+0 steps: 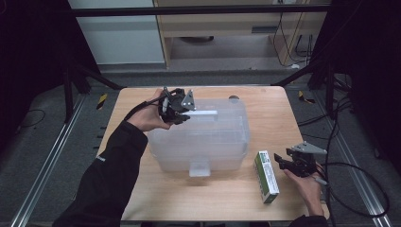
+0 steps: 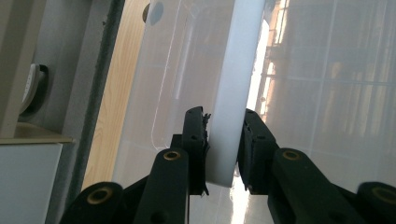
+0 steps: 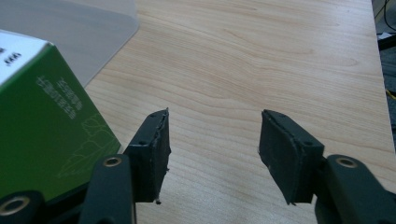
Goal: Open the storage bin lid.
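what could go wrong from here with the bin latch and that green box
The left gripper pinches only the end of the white latch on the clear storage bin, so it may slip off. The right gripper is open beside the green box, not around it, and closing now would miss it.

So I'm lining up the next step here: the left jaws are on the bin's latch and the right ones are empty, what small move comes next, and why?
Probably swing the white latch outward with the left gripper, whose jaws clamp it, to free the lid of the clear bin. The right gripper waits open beside the green box.
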A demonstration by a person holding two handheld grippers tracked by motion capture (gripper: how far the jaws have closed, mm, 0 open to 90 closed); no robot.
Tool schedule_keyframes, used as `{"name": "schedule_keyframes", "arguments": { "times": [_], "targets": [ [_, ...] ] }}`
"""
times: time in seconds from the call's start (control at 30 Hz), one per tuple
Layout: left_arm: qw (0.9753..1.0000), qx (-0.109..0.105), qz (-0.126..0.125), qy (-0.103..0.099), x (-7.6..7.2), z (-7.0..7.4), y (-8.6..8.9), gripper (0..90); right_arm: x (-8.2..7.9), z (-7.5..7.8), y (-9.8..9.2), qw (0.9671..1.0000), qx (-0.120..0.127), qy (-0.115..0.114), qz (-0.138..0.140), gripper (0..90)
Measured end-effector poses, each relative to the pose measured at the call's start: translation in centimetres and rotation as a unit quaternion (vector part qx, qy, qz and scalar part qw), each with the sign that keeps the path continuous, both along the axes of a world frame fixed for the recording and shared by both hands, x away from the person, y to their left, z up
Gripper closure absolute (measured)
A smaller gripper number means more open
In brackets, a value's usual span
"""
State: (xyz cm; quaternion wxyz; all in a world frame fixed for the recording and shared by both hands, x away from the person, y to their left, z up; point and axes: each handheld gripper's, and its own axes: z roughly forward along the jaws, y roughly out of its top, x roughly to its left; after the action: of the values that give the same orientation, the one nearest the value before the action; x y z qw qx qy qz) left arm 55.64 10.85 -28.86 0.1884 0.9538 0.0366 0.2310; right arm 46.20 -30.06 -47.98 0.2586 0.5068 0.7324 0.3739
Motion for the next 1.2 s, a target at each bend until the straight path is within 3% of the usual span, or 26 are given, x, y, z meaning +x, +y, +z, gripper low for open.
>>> {"name": "schedule_keyframes", "arguments": {
  "times": [0.33,0.7,1.0,1.2],
  "targets": [
    [1.0,-0.005,0.008,-0.001,0.4,0.5,0.0,73.4,-0.1,1.3,0.5,0.9998,0.01,0.0,0.016,52.4],
    [0.9995,-0.021,0.022,-0.011,1.0,1.0,0.1,72.0,-0.9,4.5,1.4,0.998,0.031,-0.027,0.048,69.5],
    [0.9986,-0.036,0.032,-0.02,1.6,1.3,0.2,71.0,-1.6,7.2,3.6,0.9918,0.049,-0.037,0.112,84.9],
    [0.9982,-0.038,0.04,-0.024,2.0,1.6,0.2,70.5,-1.6,8.1,4.6,0.9883,0.059,-0.04,0.135,89.7]
  ]
}}
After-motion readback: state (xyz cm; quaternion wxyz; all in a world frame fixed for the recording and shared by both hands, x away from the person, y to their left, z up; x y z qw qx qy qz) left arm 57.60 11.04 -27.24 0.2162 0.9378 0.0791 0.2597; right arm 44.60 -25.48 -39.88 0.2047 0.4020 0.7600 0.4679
